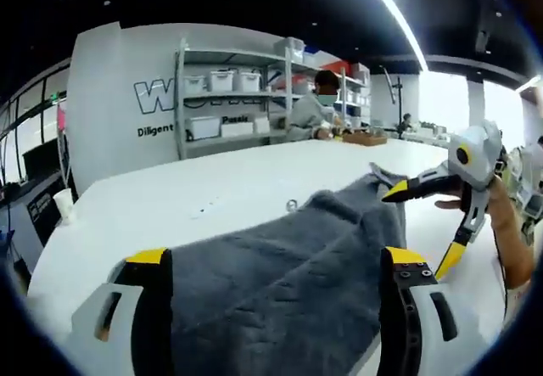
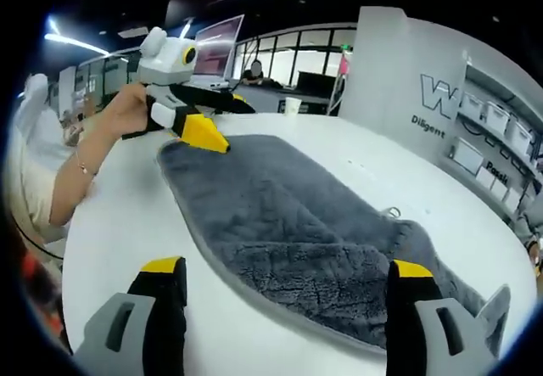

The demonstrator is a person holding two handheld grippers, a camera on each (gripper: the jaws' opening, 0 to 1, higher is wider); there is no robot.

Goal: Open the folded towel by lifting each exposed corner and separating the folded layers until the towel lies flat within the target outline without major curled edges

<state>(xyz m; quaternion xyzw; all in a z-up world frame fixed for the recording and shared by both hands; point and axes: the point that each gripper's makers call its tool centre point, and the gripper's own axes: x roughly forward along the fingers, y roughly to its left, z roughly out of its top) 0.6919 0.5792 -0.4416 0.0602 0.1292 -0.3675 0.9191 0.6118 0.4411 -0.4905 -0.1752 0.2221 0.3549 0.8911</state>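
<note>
Grey terry towel [image 2: 288,223] lies lengthwise on the white table [image 2: 119,249], with its long axis running between the two grippers. In the right gripper view the near end lies between that view's own jaws, which stand wide apart with nothing held. A folded-over layer forms a thicker band across this near end, and a loose corner with a small hanging loop [image 2: 392,213] sits at its edge.

At the far end, the left gripper [image 2: 202,120] rests at the towel's edge, held by a hand [image 2: 127,109]. Its yellow tips [image 2: 204,132] touch or pinch the hem; the frames do not show which.

In the left gripper view the towel [image 1: 288,266] runs away from that view's own jaws, which appear well apart with the cloth between them. The right gripper [image 1: 428,223] stands at the far corner, its yellow-tipped jaws spread with no cloth between them.

Judgement: the fold remains at the right gripper's end, so the right gripper is the nearer one for the next lift. The folded layer should be drawn outward along the long axis, away from the left gripper, while that end stays anchored. No target outline is discernible on the table.
</note>
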